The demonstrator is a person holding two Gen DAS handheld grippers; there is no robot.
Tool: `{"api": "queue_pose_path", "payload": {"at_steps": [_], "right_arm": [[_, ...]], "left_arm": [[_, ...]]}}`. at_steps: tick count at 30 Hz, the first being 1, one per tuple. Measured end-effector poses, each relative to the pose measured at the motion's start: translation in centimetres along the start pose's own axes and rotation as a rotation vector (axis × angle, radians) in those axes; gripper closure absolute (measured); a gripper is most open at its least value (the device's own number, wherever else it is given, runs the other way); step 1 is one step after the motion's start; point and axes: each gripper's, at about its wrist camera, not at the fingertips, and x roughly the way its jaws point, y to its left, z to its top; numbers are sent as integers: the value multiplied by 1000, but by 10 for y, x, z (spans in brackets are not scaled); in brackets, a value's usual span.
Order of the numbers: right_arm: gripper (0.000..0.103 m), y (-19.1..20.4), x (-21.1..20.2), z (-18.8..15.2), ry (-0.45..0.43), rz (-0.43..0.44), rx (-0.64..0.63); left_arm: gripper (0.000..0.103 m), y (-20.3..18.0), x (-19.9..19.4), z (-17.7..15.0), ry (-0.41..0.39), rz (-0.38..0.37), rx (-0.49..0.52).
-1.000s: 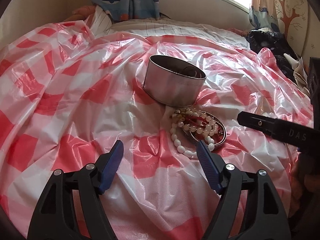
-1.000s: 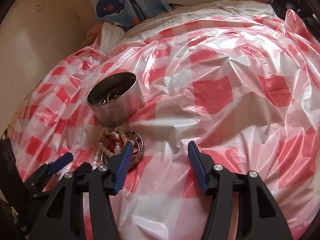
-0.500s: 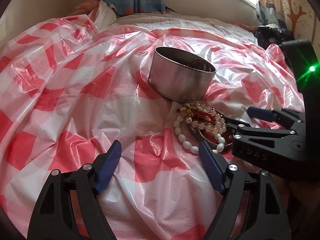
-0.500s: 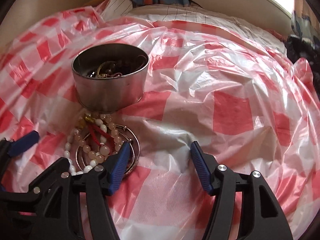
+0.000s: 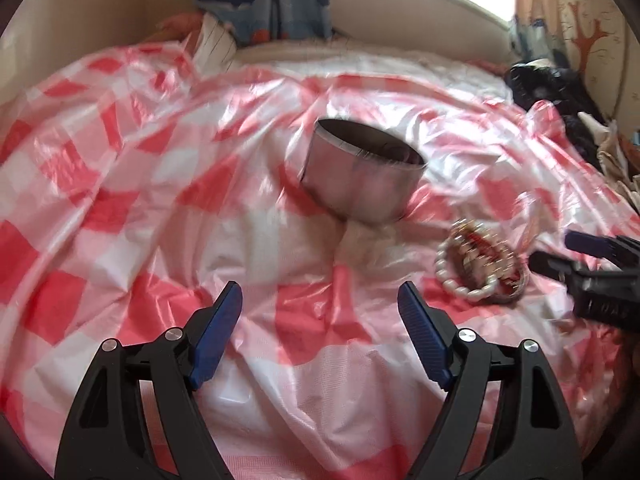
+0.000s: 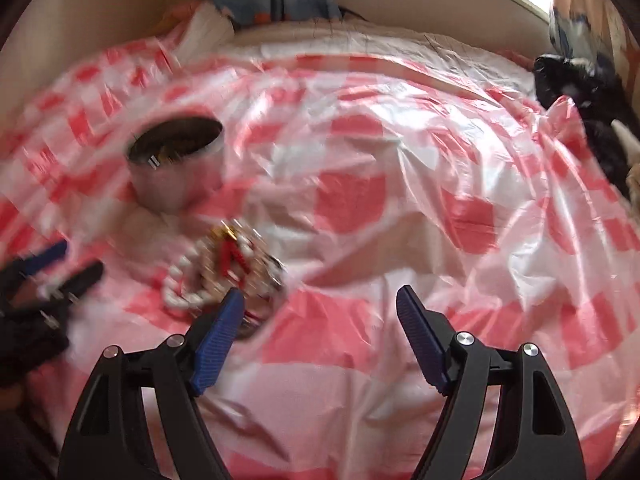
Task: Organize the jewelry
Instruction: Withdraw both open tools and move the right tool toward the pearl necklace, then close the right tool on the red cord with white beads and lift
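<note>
A round metal tin (image 5: 360, 178) (image 6: 178, 164) stands on the red-and-white checked plastic sheet, with dark and gold pieces inside it. Just in front of it lies a shallow metal lid holding a jewelry pile (image 5: 482, 266) (image 6: 224, 270): a white pearl string, pale bead bracelets and a red piece. My left gripper (image 5: 320, 308) is open over bare sheet, left of the pile. My right gripper (image 6: 320, 308) has its jaws opening with nothing between them; its left fingertip (image 6: 228, 312) overlaps the lid's near edge. Both views are blurred.
The plastic sheet (image 5: 140, 200) covers a bed and is heavily wrinkled. A whale-print curtain (image 5: 264, 4) hangs at the back by the wall. Dark clothing (image 5: 560, 96) is heaped at the right edge of the bed.
The right gripper's jaws have spread wider, and it has pulled back from the tin. In the left wrist view the right gripper has slid out toward the right edge.
</note>
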Motion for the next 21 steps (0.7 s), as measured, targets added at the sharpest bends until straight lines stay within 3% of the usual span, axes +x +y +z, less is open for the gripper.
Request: {"api": "queue_pose_path", "payload": {"at_steps": [3, 5, 7, 10, 13, 16, 21], "right_arm": [[29, 15, -2, 14, -30, 84, -40], [44, 27, 16, 22, 26, 120, -88], [70, 27, 36, 28, 90, 155, -74], [81, 23, 57, 34, 145, 200, -30], [94, 18, 57, 33, 164, 334, 40], [94, 14, 48, 30, 151, 429, 92], [94, 1, 32, 32, 95, 461, 153]], "left_arm": [[26, -6, 1, 2, 4, -32, 15], [26, -14, 0, 3, -6, -40, 52], [25, -17, 1, 3, -5, -36, 67], [25, -13, 5, 1, 18, -40, 51], [25, -12, 2, 0, 10, -55, 53], [25, -14, -1, -3, 5, -72, 77], [25, -28, -4, -5, -9, -86, 142]]}}
